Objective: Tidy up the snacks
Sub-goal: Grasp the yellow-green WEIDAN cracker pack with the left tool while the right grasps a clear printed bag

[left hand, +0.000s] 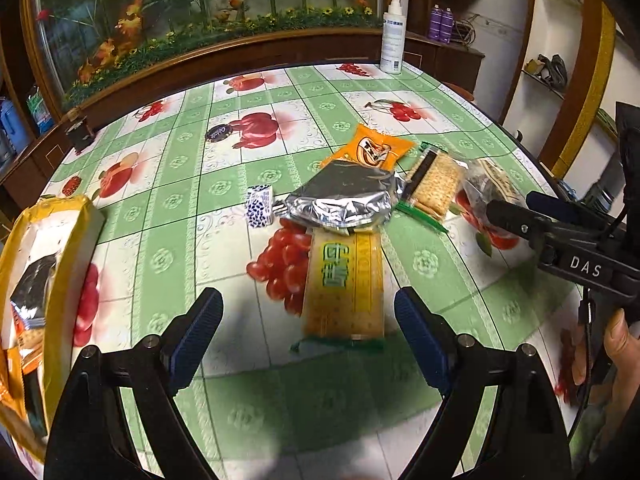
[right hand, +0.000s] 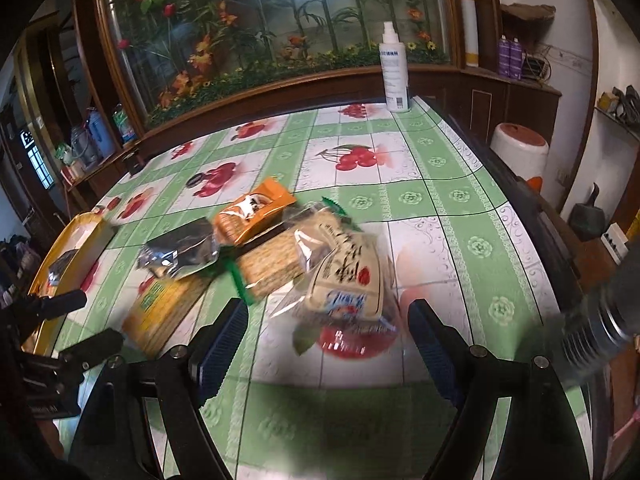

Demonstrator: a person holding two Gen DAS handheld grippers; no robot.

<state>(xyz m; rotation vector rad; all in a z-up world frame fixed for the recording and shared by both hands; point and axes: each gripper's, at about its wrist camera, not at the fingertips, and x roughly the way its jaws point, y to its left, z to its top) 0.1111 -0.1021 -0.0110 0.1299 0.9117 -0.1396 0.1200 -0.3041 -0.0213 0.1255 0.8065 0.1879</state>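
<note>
Both grippers open wide, nothing held. Left gripper [left hand: 308,336] hovers over the near end of the yellow cracker pack [left hand: 344,284]; right gripper [right hand: 326,344] frames the clear bagged snack [right hand: 348,276].

Landmark: silver foil pouch [left hand: 344,196], mid-pile on the fruit-print tablecloth [left hand: 168,200]. The yellow pack runs from under its near edge toward the camera. An orange packet [left hand: 370,150] lies just beyond it, a clear-wrapped cracker stack [left hand: 434,184] to its right, a small blue-and-white box [left hand: 260,204] touching its left corner. The yellow tray [left hand: 76,232], well left, already holds a few packets.

Judgement: next step is a pick. Close across the yellow pack's narrow width and slide it clear of the foil before lifting, or the pouch drags along.

Only the left view shows the small box and the tray's contents clearly. Only the right view shows the bagged snack's label, motion-blurred.
</note>
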